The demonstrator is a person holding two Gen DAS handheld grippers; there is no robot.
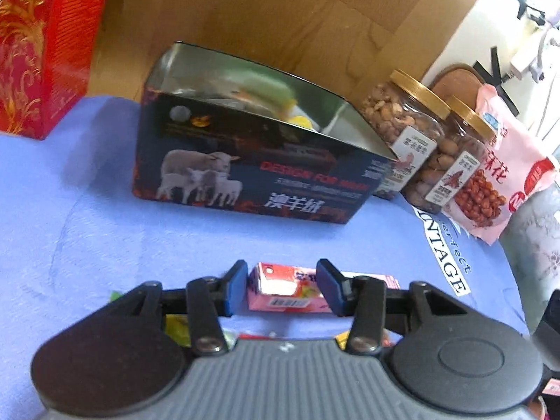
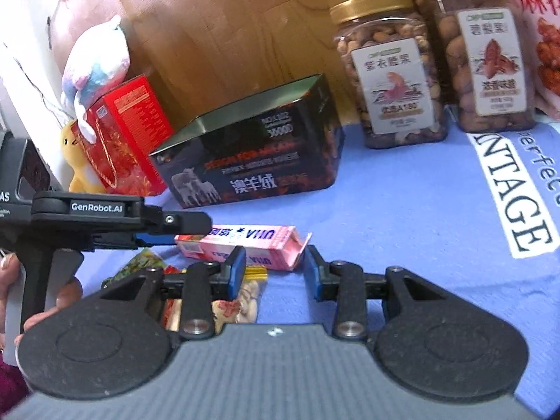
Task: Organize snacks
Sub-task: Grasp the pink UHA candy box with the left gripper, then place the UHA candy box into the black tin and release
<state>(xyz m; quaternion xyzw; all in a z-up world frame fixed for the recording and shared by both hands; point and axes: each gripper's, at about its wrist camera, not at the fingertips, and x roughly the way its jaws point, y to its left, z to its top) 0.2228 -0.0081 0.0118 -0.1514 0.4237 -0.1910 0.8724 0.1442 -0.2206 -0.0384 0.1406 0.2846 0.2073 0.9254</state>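
Pads of the left gripper stand apart on either side of one end of a pink snack box lying flat on the blue cloth, not pressing it. Across from it, the right gripper is likewise parted around the box's opposite, flapped end. Beyond sit an open dark tin, two gold-lidded nut jars, and a red gift box.

Looks like somebody's home, probably a bedroom: plush toys, a red gift box, nut jars against wood panelling.
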